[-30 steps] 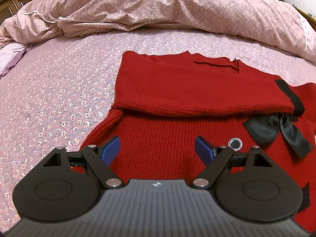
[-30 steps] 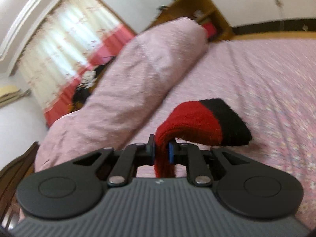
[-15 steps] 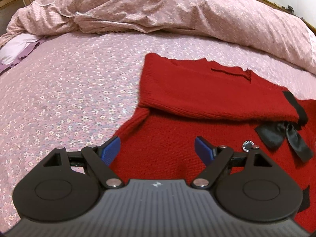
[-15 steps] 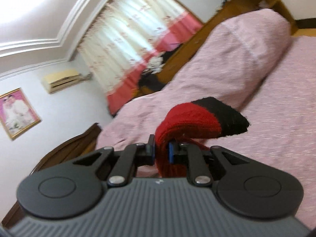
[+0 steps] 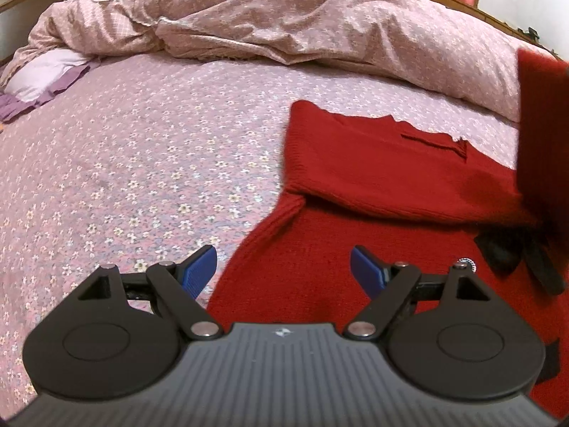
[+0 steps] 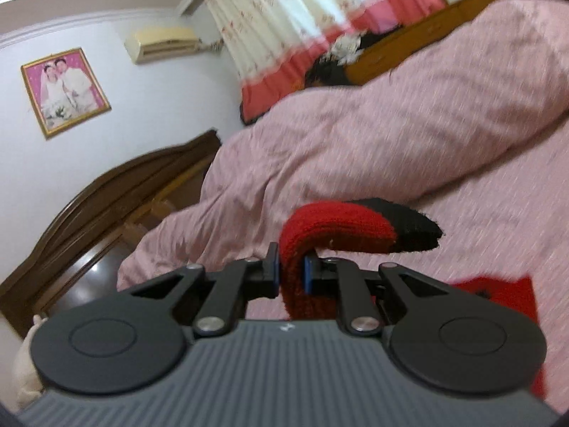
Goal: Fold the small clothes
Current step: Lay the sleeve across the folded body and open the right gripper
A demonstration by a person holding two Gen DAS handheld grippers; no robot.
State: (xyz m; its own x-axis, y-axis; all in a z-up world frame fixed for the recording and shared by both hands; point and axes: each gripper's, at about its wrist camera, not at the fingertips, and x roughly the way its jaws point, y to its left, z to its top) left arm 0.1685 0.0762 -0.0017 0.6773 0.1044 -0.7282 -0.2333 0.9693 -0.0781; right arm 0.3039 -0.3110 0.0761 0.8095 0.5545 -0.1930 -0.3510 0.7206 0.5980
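1. Red knit sweater (image 5: 355,277) lies flat on the bed's floral sheet (image 5: 124,163); one sleeve (image 5: 373,174) is folded across its body.
2. Its other sleeve, red with a black cuff (image 6: 416,227), is lifted off the bed and pinched in the right gripper (image 6: 291,270); the cuff flops over the fingertips. In the left wrist view this raised sleeve shows as a red band at the right edge.
3. A black satin bow (image 5: 512,252) and a small round button (image 5: 466,262) sit on the sweater's front.
4. The left gripper (image 5: 282,267) hangs above the sweater's near edge, jaws wide with nothing between the blue pads (image 5: 201,268).
5. A rumpled pink quilt (image 5: 284,17) is heaped along the far side of the bed, with a lilac pillow (image 5: 46,71) beside it.
6. The right wrist view, blurred, shows a dark wooden headboard (image 6: 106,192), curtains (image 6: 302,17), an air conditioner (image 6: 163,42) and a framed photo (image 6: 64,89).
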